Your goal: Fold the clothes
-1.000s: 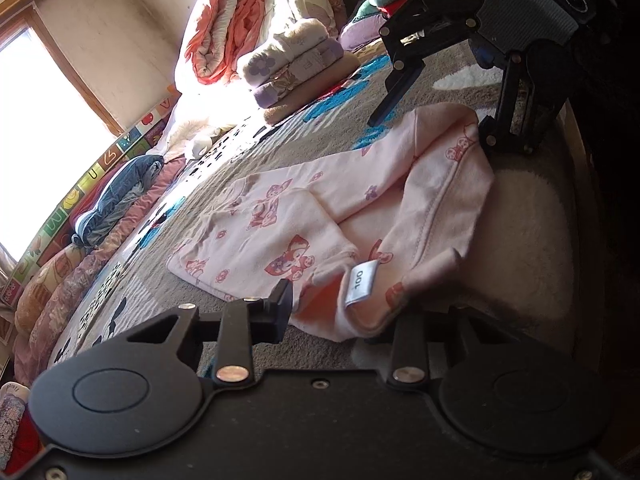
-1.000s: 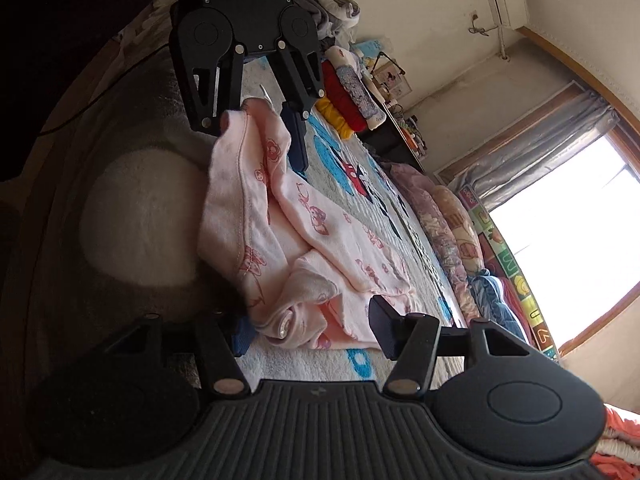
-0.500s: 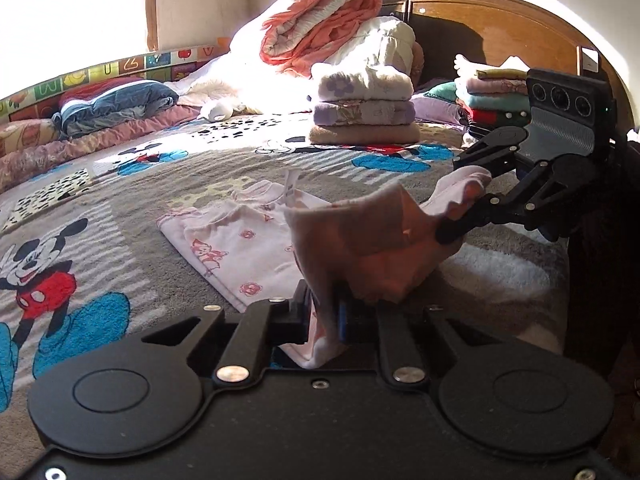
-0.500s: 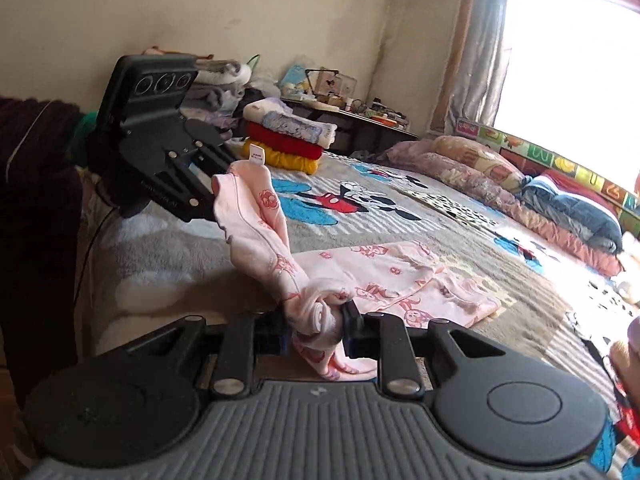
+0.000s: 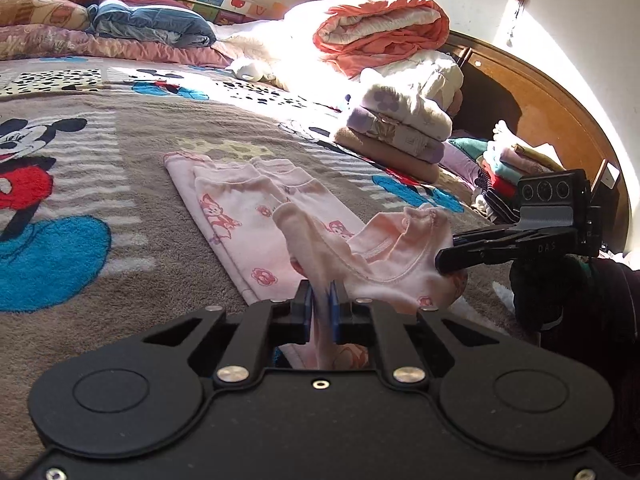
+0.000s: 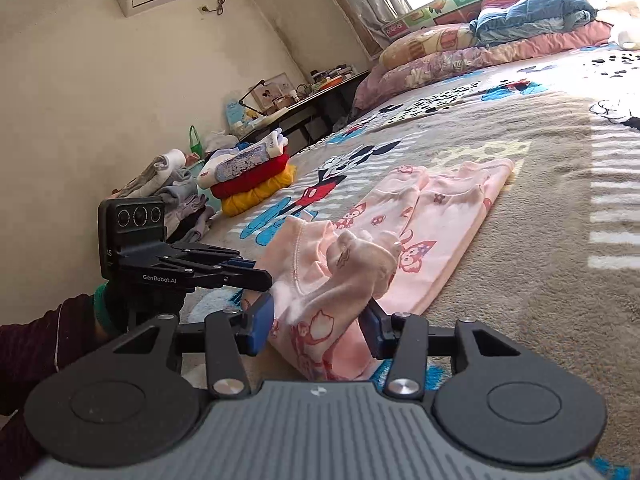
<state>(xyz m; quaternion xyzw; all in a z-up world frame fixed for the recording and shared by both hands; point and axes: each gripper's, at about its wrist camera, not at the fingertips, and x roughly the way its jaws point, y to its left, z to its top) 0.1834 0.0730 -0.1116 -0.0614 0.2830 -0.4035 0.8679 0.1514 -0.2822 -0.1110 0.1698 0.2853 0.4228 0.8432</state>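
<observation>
A pink printed garment (image 5: 248, 216) lies flat on the cartoon-print bedspread (image 5: 100, 152), with its near end lifted off the bed. My left gripper (image 5: 319, 304) is shut on a thin fold of that end. In the right wrist view the same garment (image 6: 452, 208) stretches away, and a thick bunch of it fills the gap in my right gripper (image 6: 316, 324), whose jaws are opening while the pads still touch the cloth. Each gripper shows in the other's view: the right gripper (image 5: 444, 258) at the right, the left gripper (image 6: 264, 278) at the left.
Folded stacks (image 5: 400, 132) and an orange quilt (image 5: 380, 36) sit by the wooden headboard (image 5: 540, 112). A red and yellow pile (image 6: 252, 180) and loose clothes lie at the bed's other end. Pillows (image 6: 460, 52) line the window side. A dark sleeve (image 6: 40, 344) is at left.
Both grippers rolled from sideways to level, closed on the garment's near end and raised it off the bed. The right jaws have since widened around the bunched cloth.
</observation>
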